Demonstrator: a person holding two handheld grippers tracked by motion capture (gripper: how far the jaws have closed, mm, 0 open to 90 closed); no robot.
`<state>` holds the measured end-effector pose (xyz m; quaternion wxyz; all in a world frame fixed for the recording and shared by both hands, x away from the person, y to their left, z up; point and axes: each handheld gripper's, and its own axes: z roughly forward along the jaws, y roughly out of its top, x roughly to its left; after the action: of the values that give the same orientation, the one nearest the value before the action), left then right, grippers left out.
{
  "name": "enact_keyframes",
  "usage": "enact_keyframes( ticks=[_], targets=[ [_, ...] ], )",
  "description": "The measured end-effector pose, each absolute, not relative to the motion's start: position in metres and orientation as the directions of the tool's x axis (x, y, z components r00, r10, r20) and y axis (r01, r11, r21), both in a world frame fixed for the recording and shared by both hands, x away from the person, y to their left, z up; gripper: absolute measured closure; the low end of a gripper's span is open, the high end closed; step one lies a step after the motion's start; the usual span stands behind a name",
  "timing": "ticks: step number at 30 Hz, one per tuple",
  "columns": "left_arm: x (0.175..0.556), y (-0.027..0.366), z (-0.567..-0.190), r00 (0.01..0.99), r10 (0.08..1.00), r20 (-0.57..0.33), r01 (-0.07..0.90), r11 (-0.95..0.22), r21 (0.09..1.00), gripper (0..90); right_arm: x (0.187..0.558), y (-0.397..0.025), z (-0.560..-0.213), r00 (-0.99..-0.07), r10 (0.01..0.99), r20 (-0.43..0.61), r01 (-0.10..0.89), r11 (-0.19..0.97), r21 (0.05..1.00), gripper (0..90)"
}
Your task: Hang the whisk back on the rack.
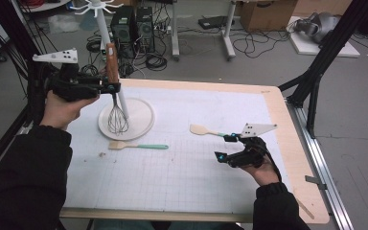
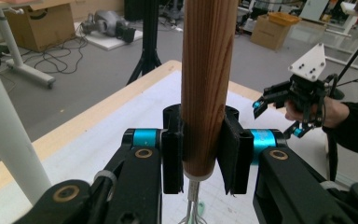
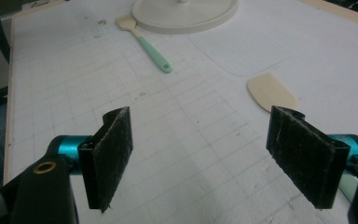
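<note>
**A:** What is on your left side?

**B:** My left claw [image 1: 111,88] is squeezed tight on the wire whisk with the brown wooden handle [image 1: 114,91]. I hold it up in the air. The handle points straight up and the wire end hangs down, just over the round white base plate [image 1: 141,125] of the white hook stand [image 1: 106,36]. In the left gripper view, the wood sits snug between my two black pads [image 2: 171,156].

**A:** Where does the whisk need to go, do you think?

**B:** I think up onto the stand. Its pole rises right behind the whisk, and the hooks are at the very top, higher than my claw. So the whisk is long up-and-down, same as the pole, and my left hand is the one close to it. I would have to lift a lot.

**A:** What lies in the middle?

**B:** A flat wooden spatula with a mint green handle [image 1: 137,146] lies on the white tabletop [image 1: 182,167], just in front of the plate. It lies sideways.

**A:** And your right side?

**B:** My right claw [image 1: 225,147] is open wide and holds nothing. It hovers low. A pale wooden spatula with a teal handle [image 1: 204,130] lies just past it, blade pointing left.
</note>
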<state>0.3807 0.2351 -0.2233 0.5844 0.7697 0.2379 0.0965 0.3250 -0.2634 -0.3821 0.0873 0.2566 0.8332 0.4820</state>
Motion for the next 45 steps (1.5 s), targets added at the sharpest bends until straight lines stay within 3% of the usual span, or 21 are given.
enact_keyframes(
  ticks=[19,38,45],
  targets=[
    [0.4,0.252,-0.184,0.858,0.49,-0.156,0.235,-0.104,0.967,72.7,0.326,-0.263,-0.382,-0.856,0.508,0.097,0.334,0.398,0.854,21.7],
    [0.415,0.256,-0.189,0.842,0.497,-0.21,0.273,-0.057,0.96,72.7,0.326,-0.264,-0.382,-0.855,0.507,0.104,0.334,0.386,0.86,21.7],
    [0.42,0.254,-0.194,0.827,0.524,-0.204,0.294,-0.095,0.951,72.7,0.326,-0.264,-0.382,-0.857,0.505,0.107,0.336,0.387,0.859,21.7]
  ],
)
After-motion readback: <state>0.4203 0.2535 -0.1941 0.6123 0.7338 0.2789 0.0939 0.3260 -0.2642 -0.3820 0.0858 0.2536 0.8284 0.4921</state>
